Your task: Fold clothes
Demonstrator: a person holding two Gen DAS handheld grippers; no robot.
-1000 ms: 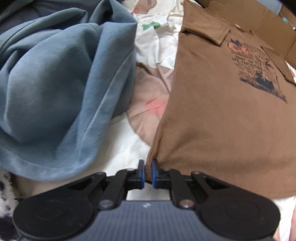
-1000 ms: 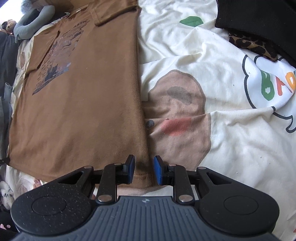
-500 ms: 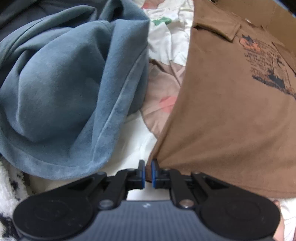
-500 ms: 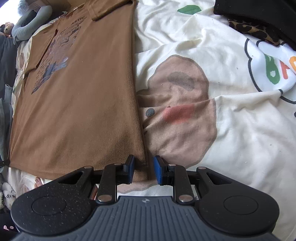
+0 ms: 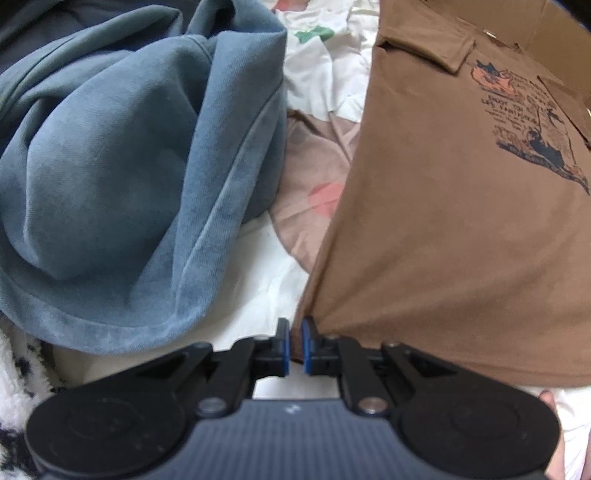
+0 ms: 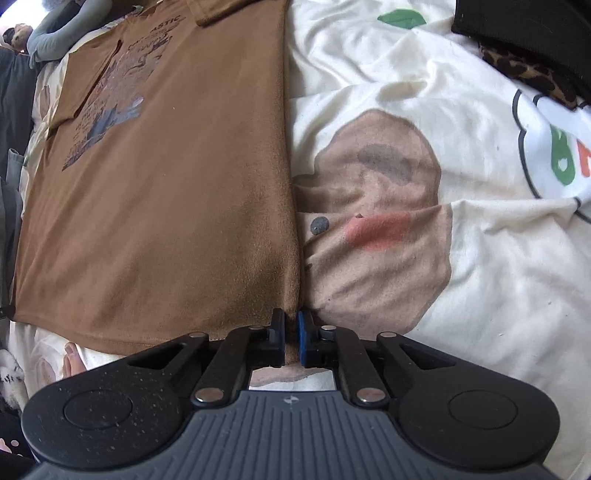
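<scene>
A brown T-shirt (image 5: 443,240) with a dark print lies flat on the bed, its sleeves folded inward. My left gripper (image 5: 293,343) is shut on the shirt's near left hem corner, and the cloth pulls into creases toward the pads. In the right wrist view the same brown T-shirt (image 6: 166,203) fills the left half. My right gripper (image 6: 291,332) is closing tight on the near right hem corner, with the cloth's edge running down between the pads.
A crumpled blue-grey garment (image 5: 122,177) lies heaped left of the shirt. The cream cartoon-print bedsheet (image 6: 480,277) spreads out to the right. Black clothing (image 6: 524,26) over leopard-print fabric (image 6: 524,70) sits at the far right. A cardboard box (image 5: 535,22) stands behind the shirt's collar.
The right gripper's jaws, apart around the shirt's corner before, have closed on it. The left gripper stays shut on its corner and has tilted slightly, tensioning the cloth.
</scene>
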